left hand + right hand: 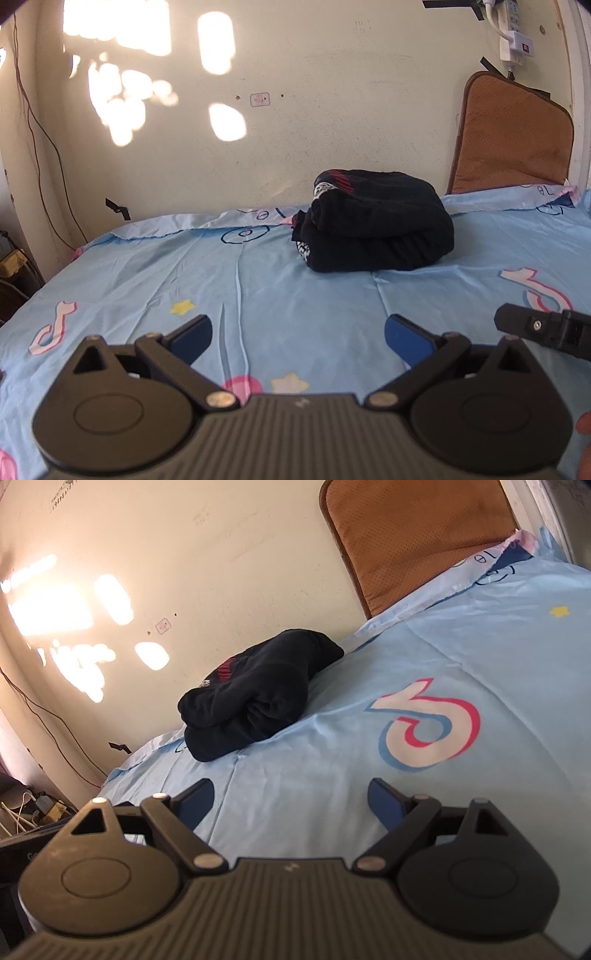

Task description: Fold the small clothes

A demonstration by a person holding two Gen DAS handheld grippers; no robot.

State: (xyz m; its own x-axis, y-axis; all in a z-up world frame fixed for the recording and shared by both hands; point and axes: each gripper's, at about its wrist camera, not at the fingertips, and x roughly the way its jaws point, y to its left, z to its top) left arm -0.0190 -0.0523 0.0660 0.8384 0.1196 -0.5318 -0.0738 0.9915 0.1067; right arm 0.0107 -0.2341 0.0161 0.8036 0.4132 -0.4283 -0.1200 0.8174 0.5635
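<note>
A: Left to right, what is shown?

B: Left gripper (297, 332), jaws apart and empty; ahead of it, well apart, the folded dark clothes (376, 221) on the bed sheet (147, 280). Right gripper (291, 799), likewise spread, holds nothing.

A: Progress?

B: Folding appears finished; no unfolded garment shows.

A: Containers?

B: None visible.

Left gripper (298, 334), right gripper (291, 800): black ribbed bodies, blue-padded jaws, silver screws.
</note>
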